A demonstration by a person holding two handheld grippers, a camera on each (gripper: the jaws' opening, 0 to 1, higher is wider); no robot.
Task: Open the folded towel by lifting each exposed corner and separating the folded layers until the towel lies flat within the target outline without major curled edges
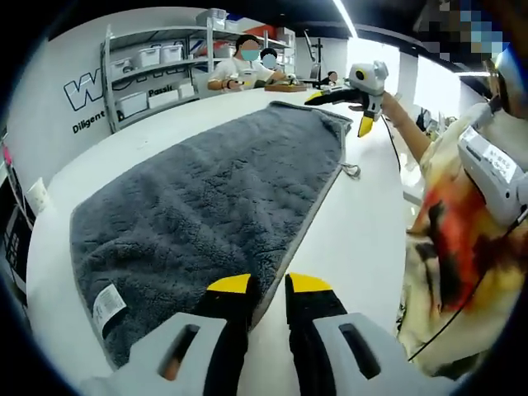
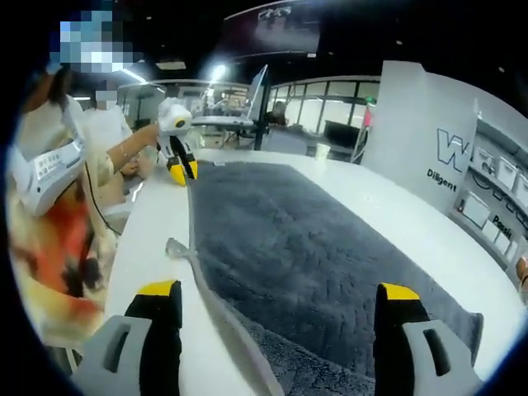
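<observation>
A dark grey towel point(image 1: 214, 190) lies spread flat on the white table point(image 1: 363, 231), its white label point(image 1: 107, 305) near my left gripper. My left gripper point(image 1: 269, 285) stands at the near edge with its jaws close together and the towel's hem between them. In the right gripper view the same towel point(image 2: 289, 247) stretches away to the left gripper point(image 2: 183, 172) at its far corner. My right gripper point(image 2: 276, 290) is open wide over the towel's near end, with the hem running between its jaws. It also appears as the right gripper point(image 1: 340, 111) at the far corner, open.
A small hanging loop point(image 1: 351, 171) sticks out from the towel's side edge onto the bare table point(image 2: 157, 231). The person holding the grippers point(image 1: 462, 231) stands along that side. Shelves with bins point(image 1: 157, 74) and seated people point(image 1: 247, 66) are beyond the table.
</observation>
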